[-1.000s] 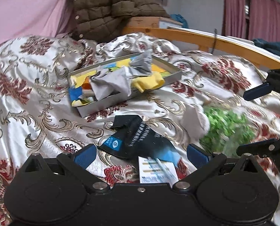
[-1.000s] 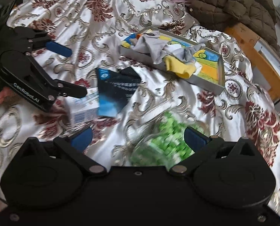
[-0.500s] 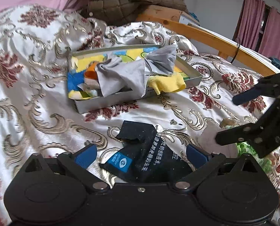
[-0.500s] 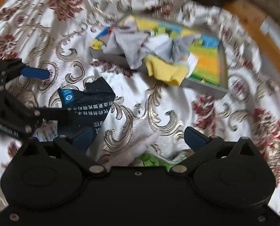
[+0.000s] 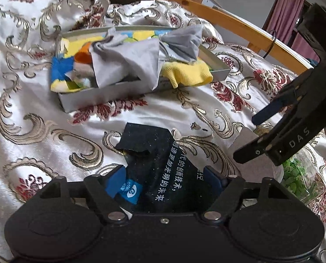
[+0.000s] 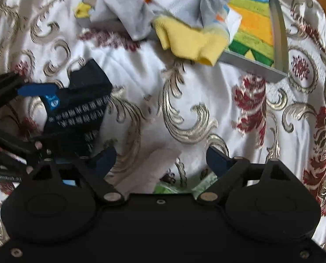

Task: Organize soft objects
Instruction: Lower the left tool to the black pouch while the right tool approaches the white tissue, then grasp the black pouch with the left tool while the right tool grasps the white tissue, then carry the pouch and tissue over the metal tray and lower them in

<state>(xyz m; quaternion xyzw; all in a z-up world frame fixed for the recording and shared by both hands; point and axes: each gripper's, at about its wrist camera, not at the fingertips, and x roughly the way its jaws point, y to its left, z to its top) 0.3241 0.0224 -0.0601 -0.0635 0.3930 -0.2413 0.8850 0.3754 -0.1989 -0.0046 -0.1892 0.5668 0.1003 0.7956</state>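
A black cloth [image 5: 163, 171] printed with white characters lies on the patterned bedspread. It sits between the blue pads of my left gripper [image 5: 164, 178], whose jaws are closing; the pads do not visibly press it. In the right wrist view, my right gripper [image 6: 160, 160] points steeply down over a white fuzzy piece [image 6: 154, 164] and a clear bag of green bits [image 6: 165, 188]. Its jaws are closing, with no contact seen. Farther back, a grey tray [image 5: 97, 97] holds a grey cloth [image 5: 130, 61] and a yellow sock [image 5: 189, 74] draped over its rim.
The right gripper [image 5: 261, 135] hangs at the right of the left wrist view, above the bag of green bits [image 5: 294, 175]. The left gripper [image 6: 38, 118] shows at the left of the right wrist view. A wooden bed rail [image 5: 239, 24] and a brown quilted jacket lie behind the tray.
My left gripper moved forward and down until the black cloth lay between its fingers. My right gripper swung across towards the tray, and the green bag slid under its body. Both jaws have narrowed.
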